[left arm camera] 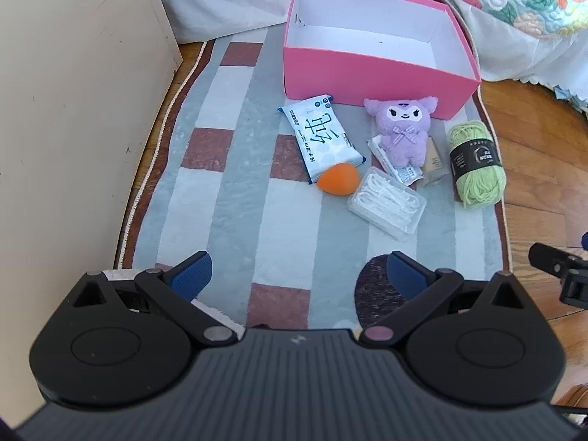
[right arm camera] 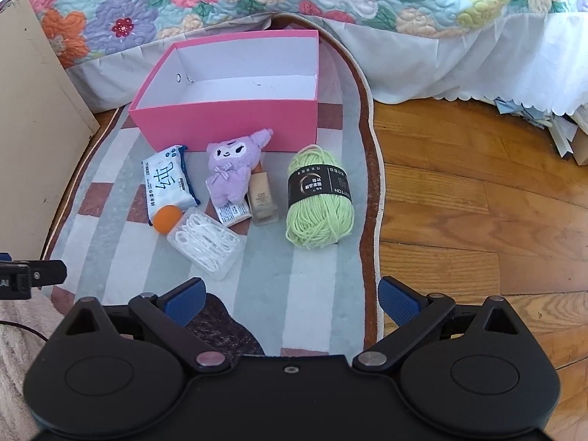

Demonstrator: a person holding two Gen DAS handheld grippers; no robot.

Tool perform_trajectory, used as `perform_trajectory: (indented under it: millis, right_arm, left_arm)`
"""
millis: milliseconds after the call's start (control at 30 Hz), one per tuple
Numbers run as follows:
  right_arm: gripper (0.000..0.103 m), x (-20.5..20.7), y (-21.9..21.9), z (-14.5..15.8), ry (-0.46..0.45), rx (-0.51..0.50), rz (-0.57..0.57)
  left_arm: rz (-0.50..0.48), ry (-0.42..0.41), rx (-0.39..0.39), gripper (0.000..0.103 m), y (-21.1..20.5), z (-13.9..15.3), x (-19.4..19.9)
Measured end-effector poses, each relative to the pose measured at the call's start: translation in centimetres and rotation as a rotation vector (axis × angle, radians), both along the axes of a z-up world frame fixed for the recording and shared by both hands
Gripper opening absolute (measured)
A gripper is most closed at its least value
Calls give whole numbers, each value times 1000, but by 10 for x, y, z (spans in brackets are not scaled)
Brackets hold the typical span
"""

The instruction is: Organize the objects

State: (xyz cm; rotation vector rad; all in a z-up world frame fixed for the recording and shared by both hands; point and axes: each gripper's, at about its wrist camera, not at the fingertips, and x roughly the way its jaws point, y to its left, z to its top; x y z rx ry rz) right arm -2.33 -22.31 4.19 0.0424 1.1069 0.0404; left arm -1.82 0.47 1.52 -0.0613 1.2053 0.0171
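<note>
Both grippers hung over the rug's [right arm camera: 316, 294] near edge, left gripper [left arm camera: 297, 275] and right gripper [right arm camera: 290, 296] spread wide, holding nothing. Mid-rug, left to right: wipes pack [right arm camera: 167, 187], orange ball [right arm camera: 167, 218], floss-pick case [right arm camera: 205, 244], purple plush [right arm camera: 233, 169], beige bottle [right arm camera: 261, 202], green yarn [right arm camera: 319, 202] near the right edge. The pink box [right arm camera: 235, 125] stood open toward the far edge.

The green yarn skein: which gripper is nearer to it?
Right. The green yarn skein lies just ahead of the right gripper, slightly off centre. From the left gripper it sits far off to the right side, beyond the floss box.

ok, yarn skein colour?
Light green yarn skein with a black label band; clearest in the right wrist view.
</note>
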Motion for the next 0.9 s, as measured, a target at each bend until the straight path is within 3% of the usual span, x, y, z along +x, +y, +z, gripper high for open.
perform_trajectory:
  millis: [233, 367, 600, 900]
  right_arm:
    - [102, 2, 0, -3, 10, 1, 4]
    - [102, 3, 0, -7, 24, -5, 1]
    - [101, 2, 0, -17, 28, -25, 22]
    - [101, -1, 1, -9, -40, 1, 67]
  left_arm:
    - [-8, -24, 11, 103, -4, 0, -2]
    - [-7, 2, -33, 103, -2, -6, -1]
    - [-2, 30, 55, 103, -5, -26, 1]
    - [16, 33, -3, 103, -3, -26, 2]
